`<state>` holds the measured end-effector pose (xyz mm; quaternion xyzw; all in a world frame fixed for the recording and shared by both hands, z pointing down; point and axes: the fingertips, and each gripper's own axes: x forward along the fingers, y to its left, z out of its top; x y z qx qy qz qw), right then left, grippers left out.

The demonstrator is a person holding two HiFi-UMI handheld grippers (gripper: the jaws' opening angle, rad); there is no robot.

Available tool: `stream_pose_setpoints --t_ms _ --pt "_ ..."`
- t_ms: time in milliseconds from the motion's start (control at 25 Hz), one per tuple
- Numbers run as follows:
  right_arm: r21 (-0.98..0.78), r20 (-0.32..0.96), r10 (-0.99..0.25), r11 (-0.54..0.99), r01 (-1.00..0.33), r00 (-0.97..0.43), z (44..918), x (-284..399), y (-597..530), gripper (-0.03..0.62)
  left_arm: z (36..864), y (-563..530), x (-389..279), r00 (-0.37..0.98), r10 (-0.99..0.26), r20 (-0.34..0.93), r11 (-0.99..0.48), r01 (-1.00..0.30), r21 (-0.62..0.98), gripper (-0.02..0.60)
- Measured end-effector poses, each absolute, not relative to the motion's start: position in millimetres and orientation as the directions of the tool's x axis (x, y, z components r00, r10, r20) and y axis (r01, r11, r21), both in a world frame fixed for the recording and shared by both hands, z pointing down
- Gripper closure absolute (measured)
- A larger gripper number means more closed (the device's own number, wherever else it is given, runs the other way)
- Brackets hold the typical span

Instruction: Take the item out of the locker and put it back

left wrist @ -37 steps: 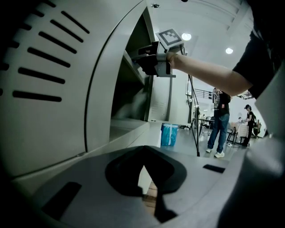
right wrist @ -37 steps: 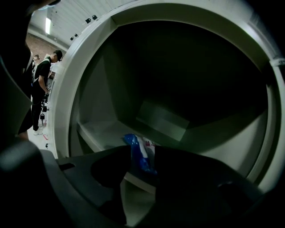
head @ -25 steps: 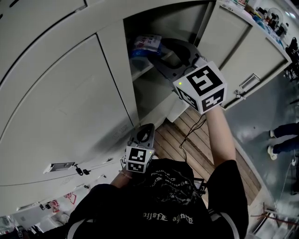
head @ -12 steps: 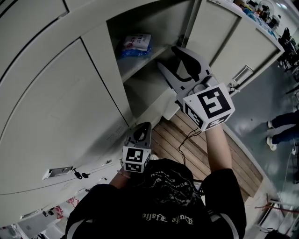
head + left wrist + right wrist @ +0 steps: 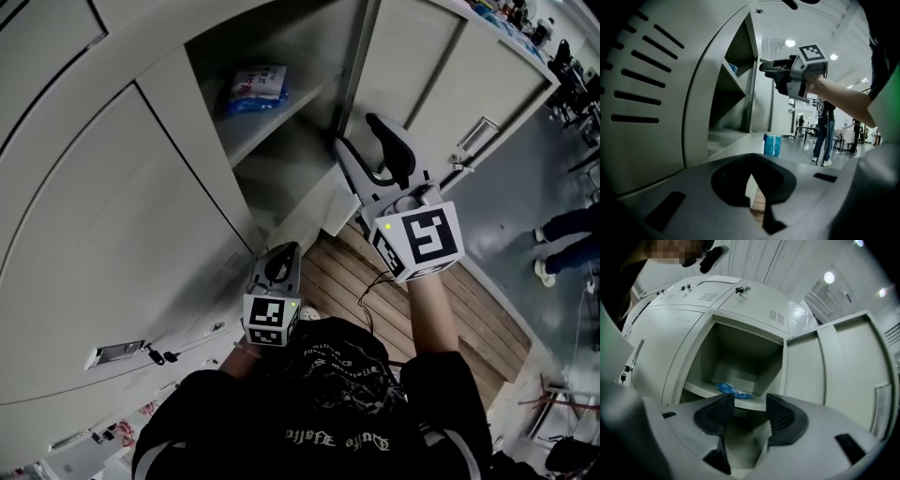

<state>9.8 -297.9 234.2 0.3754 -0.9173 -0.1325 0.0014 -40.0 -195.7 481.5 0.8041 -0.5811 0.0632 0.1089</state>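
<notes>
Close to the person's chest, the left hand-held gripper is hanging clenched and empty beside a closed door, while the right hand-held gripper is hovering released and empty before the open locker, where the blue packet is lying on the shelf.

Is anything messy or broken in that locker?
Nothing stands out. The blue packet lies on the shelf inside the open locker, and the door is swung wide with no damage visible. The right gripper is in front, jaws apart and empty. The left gripper is low, jaws shut.
</notes>
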Motion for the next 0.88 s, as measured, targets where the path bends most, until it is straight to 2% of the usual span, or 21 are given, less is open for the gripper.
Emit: stream_pose_setpoints --t_ms 880 --pt "0.100 -0.008 -0.813 0.579 -0.809 -0.582 334 62 -278 0.379 470 -202 -39 0.304 -0.934 0.187 -0.293 -0.952 0.087 0.575"
